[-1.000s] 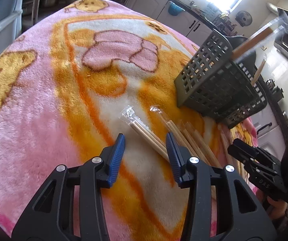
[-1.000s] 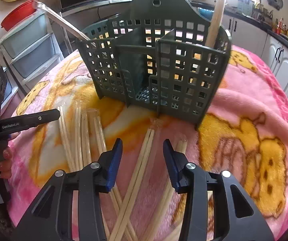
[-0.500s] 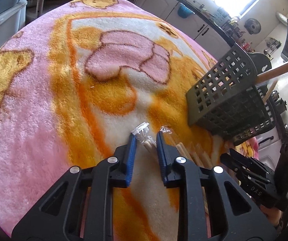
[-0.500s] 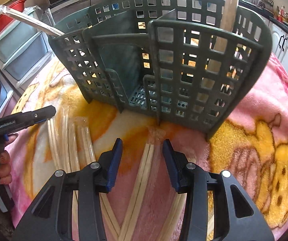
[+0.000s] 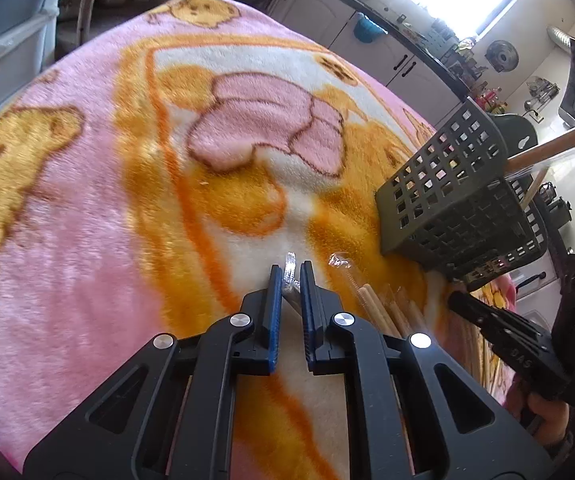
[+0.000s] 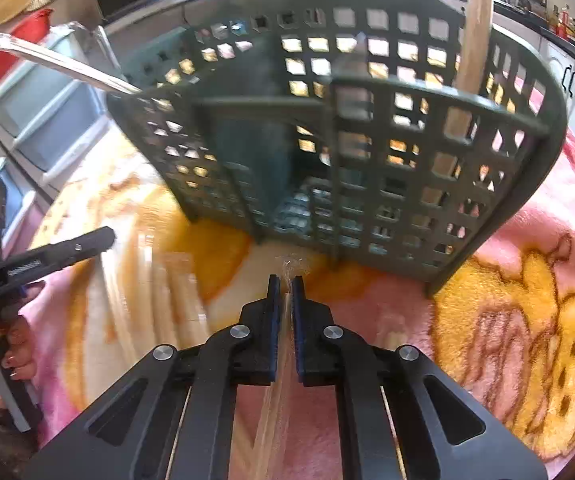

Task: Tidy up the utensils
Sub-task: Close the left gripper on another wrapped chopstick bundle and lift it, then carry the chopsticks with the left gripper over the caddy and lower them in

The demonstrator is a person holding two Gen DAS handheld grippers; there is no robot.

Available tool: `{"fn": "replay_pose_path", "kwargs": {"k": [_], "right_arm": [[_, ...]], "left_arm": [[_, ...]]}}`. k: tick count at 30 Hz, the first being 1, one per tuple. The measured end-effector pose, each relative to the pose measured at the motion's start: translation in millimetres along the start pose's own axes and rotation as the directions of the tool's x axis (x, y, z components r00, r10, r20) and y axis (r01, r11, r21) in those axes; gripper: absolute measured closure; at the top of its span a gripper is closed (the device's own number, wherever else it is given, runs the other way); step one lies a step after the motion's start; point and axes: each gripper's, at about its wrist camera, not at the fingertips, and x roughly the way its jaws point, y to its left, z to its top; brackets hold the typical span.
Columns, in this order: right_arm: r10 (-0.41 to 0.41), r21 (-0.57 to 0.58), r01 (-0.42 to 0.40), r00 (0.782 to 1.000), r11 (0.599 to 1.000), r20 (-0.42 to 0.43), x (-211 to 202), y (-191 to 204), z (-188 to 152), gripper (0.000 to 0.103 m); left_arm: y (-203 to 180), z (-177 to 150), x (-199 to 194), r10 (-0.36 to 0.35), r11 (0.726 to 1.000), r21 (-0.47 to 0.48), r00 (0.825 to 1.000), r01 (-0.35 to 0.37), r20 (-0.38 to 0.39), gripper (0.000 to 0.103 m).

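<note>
Several pairs of wooden chopsticks in clear plastic sleeves (image 5: 379,308) lie on a pink and orange blanket (image 5: 87,200). A dark green slotted utensil basket (image 6: 367,128) stands on it, also in the left wrist view (image 5: 455,196), with wrapped chopsticks (image 6: 475,40) standing in it. My left gripper (image 5: 288,270) is shut on one wrapped chopstick pair (image 5: 289,268) at its sleeve end. My right gripper (image 6: 285,280) is shut on another wrapped pair (image 6: 275,392), right in front of the basket.
Grey plastic drawers (image 6: 55,120) stand to the left past the table edge. Kitchen cabinets (image 5: 367,52) and a counter run behind. The right gripper shows in the left wrist view (image 5: 507,344); the left gripper shows in the right wrist view (image 6: 39,264).
Both grippers have closed from open onto a wrapped chopstick pair each. The right gripper has moved closer to the basket.
</note>
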Motion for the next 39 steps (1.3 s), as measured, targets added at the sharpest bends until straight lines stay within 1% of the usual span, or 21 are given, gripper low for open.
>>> {"fn": "replay_pose_path", "kwargs": {"k": [3,7,10,15,21,28,34,39], "right_arm": [[0.038,-0.02,-0.037,0.998,0.999,0.043,-13.2,10.1,-0.4,0.098],[0.094,-0.048,-0.089,0.991,0.995,0.097,-32.3,23.4,1.4,0.098],[0.119,-0.08,-0.109,0.984,0.991,0.132,-46.4,34.9,2.7,0.098],[0.158,-0.117,-0.138,0.97,0.983,0.184,-71.6,48.5,8.2,0.098],[0.176,-0.15,-0.141,0.951,0.979,0.256,-100.3,57.6,10.5,0.098],[0.16,-0.152,-0.111,0.918,0.982,0.363,-137.4,53.0,4.6,0.098],[0.137,-0.118,-0.095,0.887,0.989,0.44,-163.9,38.3,-0.6,0.098],[0.104,-0.084,-0.072,0.873,0.994,0.476,-175.5,24.2,-8.8,0.098]], "left_arm": [[4.7,-0.5,-14.4,0.011,1.0,0.003,0.999,-0.011,0.038,0.097],[13.4,0.1,-36.9,0.02,1.0,-0.007,0.996,-0.02,0.087,0.098],[16.8,2.6,-56.3,0.02,1.0,-0.01,0.991,-0.019,0.132,0.098],[7.5,5.3,-92.8,-0.019,1.0,0.012,0.978,0.017,0.21,0.099],[-24.4,7.1,-126.0,-0.09,0.994,0.088,0.956,0.068,0.278,0.1],[-64.4,4.2,-147.7,-0.181,0.974,0.187,0.936,0.128,0.302,0.1],[-88.3,3.0,-152.1,-0.232,0.956,0.246,0.927,0.161,0.294,0.1],[-105.1,2.2,-153.2,-0.27,0.941,0.283,0.92,0.188,0.284,0.1]]}}
